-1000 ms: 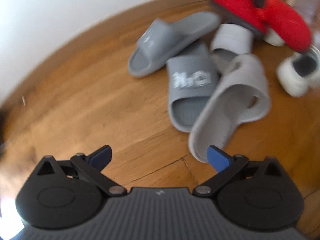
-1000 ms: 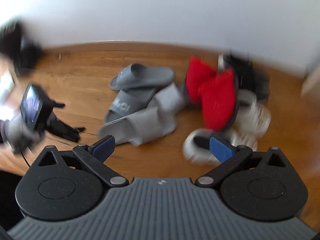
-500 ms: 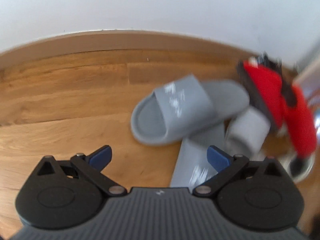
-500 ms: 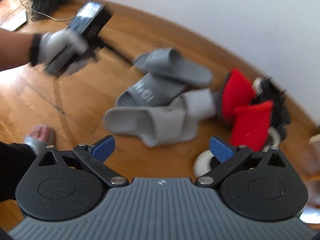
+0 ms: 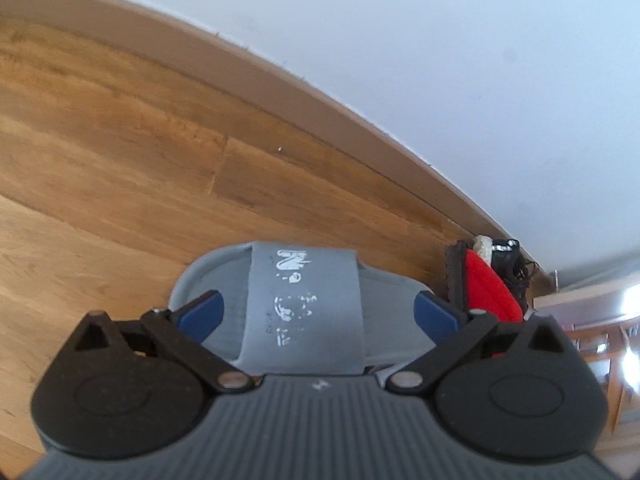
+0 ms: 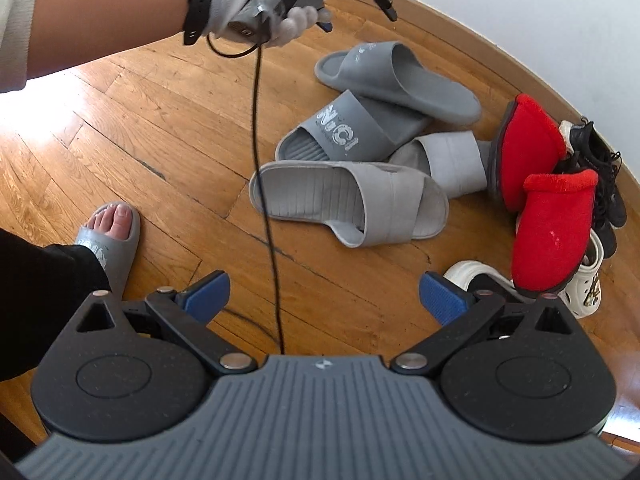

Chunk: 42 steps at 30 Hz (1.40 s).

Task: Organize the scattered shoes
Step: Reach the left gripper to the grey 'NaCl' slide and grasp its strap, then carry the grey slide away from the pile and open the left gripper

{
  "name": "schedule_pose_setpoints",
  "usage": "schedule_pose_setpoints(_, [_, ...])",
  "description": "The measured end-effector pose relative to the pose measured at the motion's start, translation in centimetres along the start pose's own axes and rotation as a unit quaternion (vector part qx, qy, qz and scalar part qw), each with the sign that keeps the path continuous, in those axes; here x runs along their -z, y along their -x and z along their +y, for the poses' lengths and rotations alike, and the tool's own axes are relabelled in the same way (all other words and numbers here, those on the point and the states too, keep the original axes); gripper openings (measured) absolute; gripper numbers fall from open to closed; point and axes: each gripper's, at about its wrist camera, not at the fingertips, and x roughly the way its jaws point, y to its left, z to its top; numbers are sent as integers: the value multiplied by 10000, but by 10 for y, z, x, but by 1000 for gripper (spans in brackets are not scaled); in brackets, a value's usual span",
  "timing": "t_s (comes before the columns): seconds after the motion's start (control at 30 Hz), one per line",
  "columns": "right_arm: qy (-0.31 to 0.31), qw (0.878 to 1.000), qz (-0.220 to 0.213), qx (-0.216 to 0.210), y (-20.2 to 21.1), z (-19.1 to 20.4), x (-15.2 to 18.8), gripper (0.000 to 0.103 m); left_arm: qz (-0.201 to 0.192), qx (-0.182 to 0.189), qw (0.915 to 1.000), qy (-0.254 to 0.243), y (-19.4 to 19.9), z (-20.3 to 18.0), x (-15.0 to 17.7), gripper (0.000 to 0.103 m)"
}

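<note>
The dark grey moulded foam slide with a worn white logo on its strap lies flat on the wooden plank floor, near the skirting and at the far edge of the shoe pile, and we judge it is the first shoe to be lifted out because it rests on top of its mate and nothing pins it. Our left gripper hangs right over it with its blue-tipped jaws spread wide, the strap between them but neither pad touching, so a short descent should bracket the band. In the right wrist view the matching dark grey slide printed with white letters sits partly beneath it, the two pale grey ribbed slippers overlap in front, and the red fleece slippers lean against a white clog and black laced trainers. Our right gripper waits well back over bare floor, its jaws parted and holding nothing.
</note>
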Motion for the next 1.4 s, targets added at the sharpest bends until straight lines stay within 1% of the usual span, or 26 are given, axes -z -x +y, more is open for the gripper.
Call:
schedule_pose_setpoints(0.07, [-41,10000,48,-12,-1,-2,0,102,150,14,9998,144,-11,0,3,103])
schedule_pose_setpoints(0.2, [-106,9999,33,-87,1,-5,0,102,192,-39,9995,264,-26,-3,9,103])
schedule_pose_setpoints(0.27, [-114,9999,38,-93,2,-6,1,102,96,-186,9990,383,-33,-3,10,103])
schedule_pose_setpoints(0.33, [-134,9998,72,-90,0,-6,3,102,237,-303,9973,629,-43,5,8,103])
schedule_pose_setpoints(0.37, [-133,9998,79,-94,1,-7,3,102,284,-433,9959,739,-47,6,7,103])
schedule_pose_setpoints(0.43, [-126,9998,127,-87,-1,-8,6,102,299,-574,9947,795,-51,6,5,102])
schedule_pose_setpoints(0.47, [-118,9998,141,-87,-2,-9,7,102,297,-626,9946,773,-53,6,5,100])
schedule_pose_setpoints(0.5, [-111,9998,152,-86,-2,-9,8,102,291,-678,9945,740,-53,4,6,97])
schedule_pose_setpoints(0.53, [-112,9998,174,-71,-3,-11,9,102,268,-810,9944,632,-54,1,6,91])
schedule_pose_setpoints(0.57, [-131,9997,188,-57,-4,-13,10,102,217,-861,9948,496,-54,-3,8,83])
schedule_pose_setpoints(0.6, [-151,9997,203,-43,-5,-15,11,102,153,-930,9948,390,-53,-7,9,82])
schedule_pose_setpoints(0.67, [-208,9995,236,-12,-7,-19,12,102,-60,-1185,9921,394,-48,-16,16,81])
schedule_pose_setpoints(0.73, [-264,9993,275,23,-8,-22,13,102,-186,-1355,9899,363,-43,-20,23,80])
schedule_pose_setpoints(0.8, [-301,9991,293,4,-8,-23,13,102,-287,-1489,9877,393,-41,-24,28,80])
schedule_pose_setpoints(0.87, [-273,9992,279,-24,-8,-21,13,102,-476,-1639,9842,470,-24,-21,30,80])
schedule_pose_setpoints(0.9, [-194,9995,256,-32,-6,-16,14,102,-498,-1641,9841,458,-20,-20,31,80])
schedule_pose_setpoints(1.0, [-89,9997,217,-52,-3,-11,14,102,-769,-1563,9837,443,20,-4,35,80])
schedule_pose_setpoints(1.03, [-77,9997,207,-65,-3,-10,14,102,-984,-1550,9814,564,46,10,38,80])
schedule_pose_setpoints(1.1, [-62,9998,193,-85,-1,-9,14,102,-1341,-1605,9729,983,90,41,45,80])
schedule_pose_setpoints(1.13, [-58,9998,196,-81,-1,-8,15,102,-1446,-1641,9682,1216,105,55,49,80])
schedule_pose_setpoints(1.2, [-66,9997,239,-60,-3,-9,14,102,-1674,-1792,9535,1751,134,87,60,80])
schedule_pose_setpoints(1.27, [-94,9995,279,-69,-4,-8,14,102,-1869,-2101,9270,2483,163,131,78,80])
schedule_pose_setpoints(1.3, [-111,9994,302,-109,-4,-7,13,102,-1907,-2212,9166,2732,170,144,85,80])
schedule_pose_setpoints(1.33, [-128,9993,324,-148,-5,-5,12,102,-1943,-2395,8967,3176,180,166,97,80])
schedule_pose_setpoints(1.37, [-121,9993,325,-158,-5,-4,11,102,-1943,-2480,8842,3448,185,180,105,80])
schedule_pose_setpoints(1.4, [-67,9993,321,-170,-5,1,9,102,-1940,-2562,8695,3751,189,195,114,80])
